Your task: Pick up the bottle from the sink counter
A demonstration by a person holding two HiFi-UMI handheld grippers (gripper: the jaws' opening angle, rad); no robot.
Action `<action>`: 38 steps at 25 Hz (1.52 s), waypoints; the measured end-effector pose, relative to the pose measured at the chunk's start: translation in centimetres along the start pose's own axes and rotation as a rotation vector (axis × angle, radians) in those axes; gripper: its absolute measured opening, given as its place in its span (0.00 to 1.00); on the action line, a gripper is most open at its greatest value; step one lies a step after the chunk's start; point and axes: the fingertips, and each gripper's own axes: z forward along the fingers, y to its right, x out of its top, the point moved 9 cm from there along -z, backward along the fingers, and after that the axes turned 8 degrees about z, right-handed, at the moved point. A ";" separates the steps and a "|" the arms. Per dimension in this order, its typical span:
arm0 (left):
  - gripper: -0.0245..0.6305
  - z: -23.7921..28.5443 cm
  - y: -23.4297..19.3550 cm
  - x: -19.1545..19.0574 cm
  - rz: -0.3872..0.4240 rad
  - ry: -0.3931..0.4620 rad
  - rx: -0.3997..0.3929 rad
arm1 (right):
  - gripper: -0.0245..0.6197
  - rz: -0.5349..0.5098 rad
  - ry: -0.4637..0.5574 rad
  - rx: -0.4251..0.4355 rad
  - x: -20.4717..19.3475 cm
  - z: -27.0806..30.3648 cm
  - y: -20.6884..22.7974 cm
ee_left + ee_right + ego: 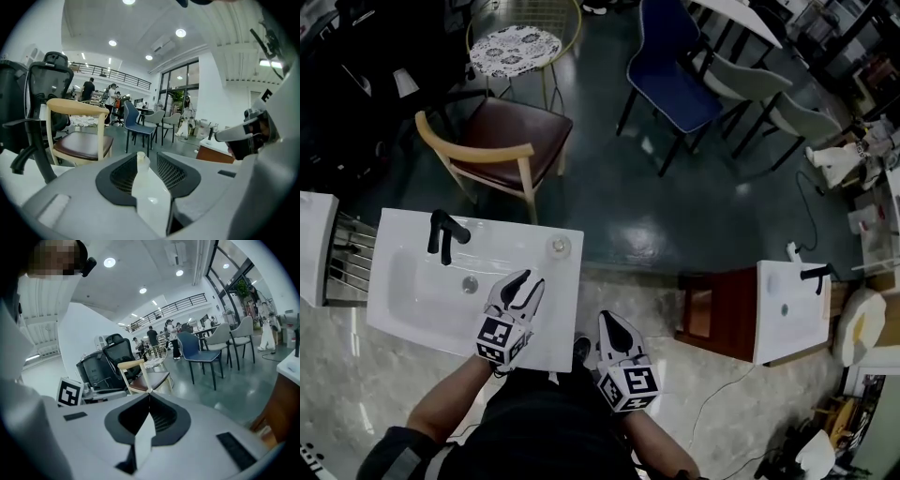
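Overhead first, from the head view: looked steeply down on a white sink counter point(564, 309) with a black faucet point(445, 232) at its back edge. Found the bottle point(559, 247), small and pale, upright near the counter's far right corner. Showed the left gripper point(530, 281) over the right part of the counter, jaws a little apart, tips aimed toward the bottle but not touching it, the bottle near, just beyond them and slightly to the right. Showed the right gripper point(614, 321) off the counter's near edge, close to the person's body, farther from the bottle.

Next, from the left gripper view: looked along two grey jaws held a narrow gap apart, nothing pressed between the pads. Framed the bottle point(142, 161) in that gap, cap up, long axis vertical, straight ahead of the tips on the white surface. Took in a wooden chair point(79, 140) on the floor behind.

Lastly, from the right gripper view: showed the jaws brought together tip to tip point(149, 392), nothing between them. Caught no bottle, only the same wooden chair point(145, 376) and the room beyond.

Seemed, as a judgement, to favour the left gripper: a short reach forward and slightly right, pads to either side of the upright body.
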 end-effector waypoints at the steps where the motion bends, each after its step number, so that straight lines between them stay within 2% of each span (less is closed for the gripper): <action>1: 0.23 0.9 -0.1 -0.3 0.014 -0.010 -0.001 | 0.05 0.003 -0.007 -0.005 -0.1 0.0 0.4; 4: 0.35 3.4 -0.7 -1.0 0.036 -0.022 0.007 | 0.05 0.012 -0.027 -0.022 -0.4 0.0 1.4; 7: 0.48 5.7 -1.3 -2.1 0.026 -0.049 0.005 | 0.05 0.019 -0.043 -0.036 -0.5 0.0 2.2; 9: 0.52 7.0 -1.7 -2.5 0.026 -0.063 0.000 | 0.05 0.024 -0.050 -0.045 -0.5 0.1 2.5; 19: 0.57 12.5 -2.1 -4.9 0.088 -0.118 0.010 | 0.05 0.049 -0.033 -0.128 -0.2 -0.9 4.5; 26: 0.57 14.8 -1.9 -5.4 0.091 -0.131 -0.004 | 0.05 0.076 -0.016 -0.180 -0.4 -1.9 5.5; 31: 0.56 15.3 -1.8 -5.0 0.115 -0.131 0.012 | 0.05 0.084 -0.015 -0.193 -0.3 -2.3 5.9; 38: 0.56 14.5 -1.5 -4.7 0.117 -0.160 -0.011 | 0.05 0.072 -0.030 -0.166 -0.2 -1.8 5.2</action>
